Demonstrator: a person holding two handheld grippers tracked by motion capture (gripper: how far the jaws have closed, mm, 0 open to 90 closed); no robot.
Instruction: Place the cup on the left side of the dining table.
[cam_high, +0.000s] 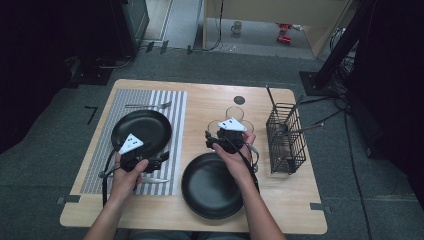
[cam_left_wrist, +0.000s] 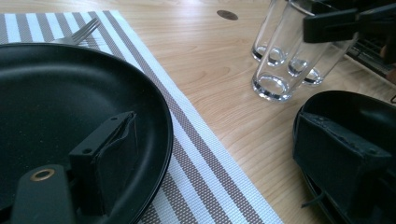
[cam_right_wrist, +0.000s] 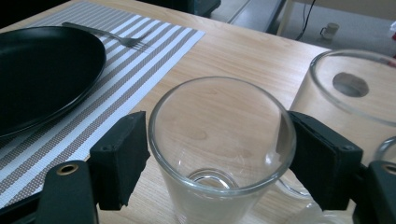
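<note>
A clear glass (cam_right_wrist: 219, 140) stands on the wooden table (cam_high: 200, 100) between the jaws of my right gripper (cam_right_wrist: 219, 161), and both black pads touch its sides. Two more glasses (cam_high: 234, 112) stand close behind it. In the high view my right gripper (cam_high: 224, 134) sits just beyond a black plate (cam_high: 210, 192). My left gripper (cam_high: 150, 161) is open at the near right rim of another black plate (cam_high: 142, 127) on a striped placemat (cam_high: 135, 100). One of its jaws lies over that plate (cam_left_wrist: 56, 102), whose rim runs between the jaws untouched.
A fork (cam_high: 150, 105) lies on the placemat behind the plate and a knife (cam_high: 156, 180) near its front edge. A black wire cutlery basket (cam_high: 286, 140) stands at the table's right side. A dark round inset (cam_high: 239, 100) marks the tabletop behind the glasses.
</note>
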